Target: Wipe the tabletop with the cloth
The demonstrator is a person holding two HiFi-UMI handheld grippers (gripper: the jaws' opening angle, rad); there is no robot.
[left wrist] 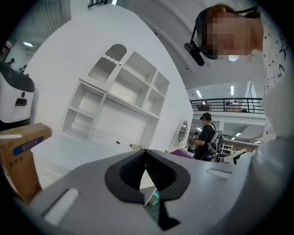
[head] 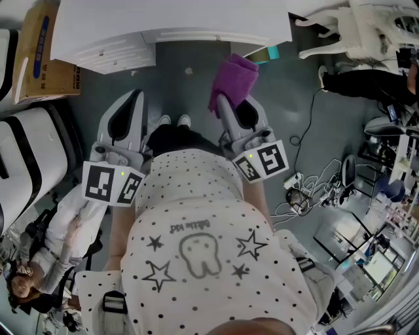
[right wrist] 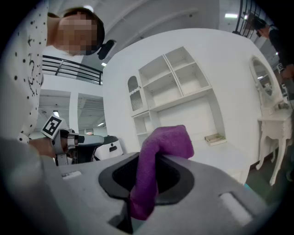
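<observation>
Cloth point(head: 234, 77): purple, clamped in the right gripper point(right wrist: 148, 158), held short of the white surface point(head: 196, 16), not touching it.
Left gripper point(left wrist: 146, 152): jaws closed together, empty, also short of the surface.
Handling, as judged: lay the cloth flat on the surface, press evenly, overlap strokes.

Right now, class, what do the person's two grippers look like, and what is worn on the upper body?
Both the left gripper and right gripper have pale grey rounded shells with black jaw linings. Each carries a white cube with black square markers: left cube, right cube. The person wears a white top with black dots, stars and a tooth drawing.
</observation>
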